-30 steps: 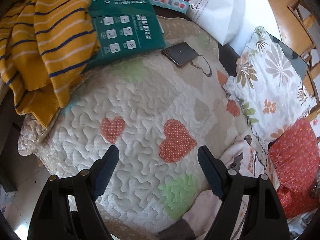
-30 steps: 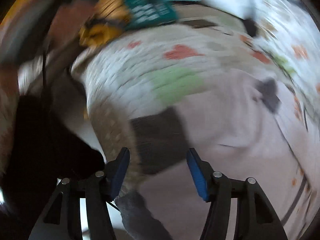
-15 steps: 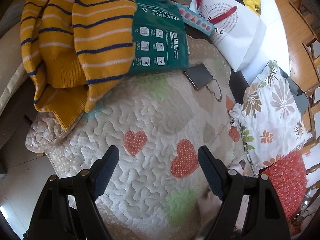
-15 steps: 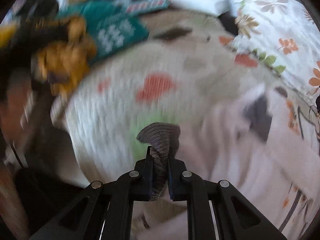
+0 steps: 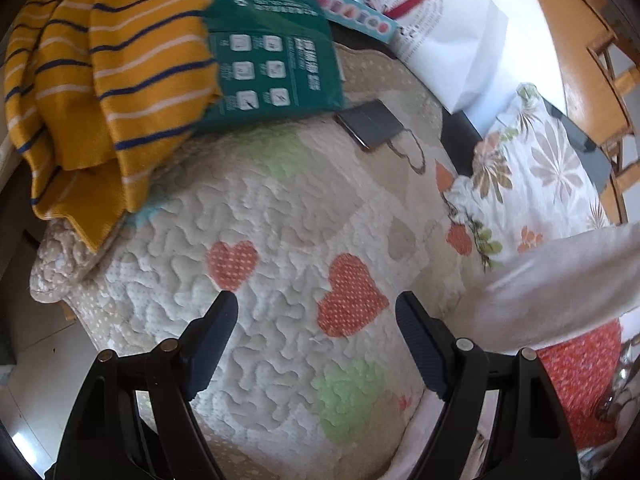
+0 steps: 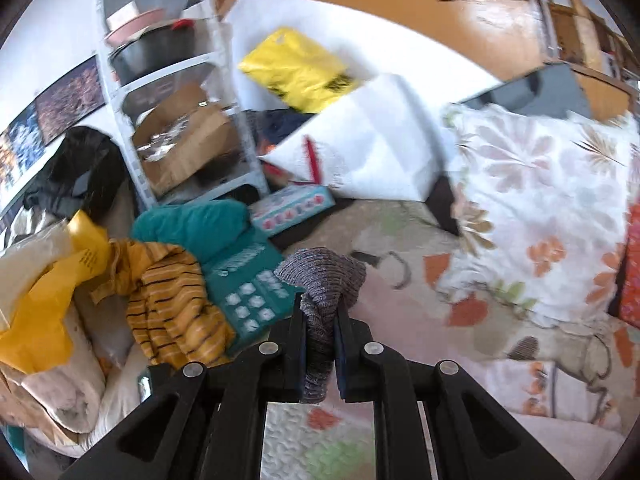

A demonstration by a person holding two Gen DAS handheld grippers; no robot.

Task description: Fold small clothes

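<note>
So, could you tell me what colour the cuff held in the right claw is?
Grey ribbed knit cuff, clearest in the right wrist view.

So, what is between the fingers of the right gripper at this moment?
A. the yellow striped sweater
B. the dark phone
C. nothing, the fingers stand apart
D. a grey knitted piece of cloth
D: in the right wrist view the right gripper is shut on a grey knitted cloth, which bulges out above the fingers, while the striped sweater lies apart on the left.
</note>
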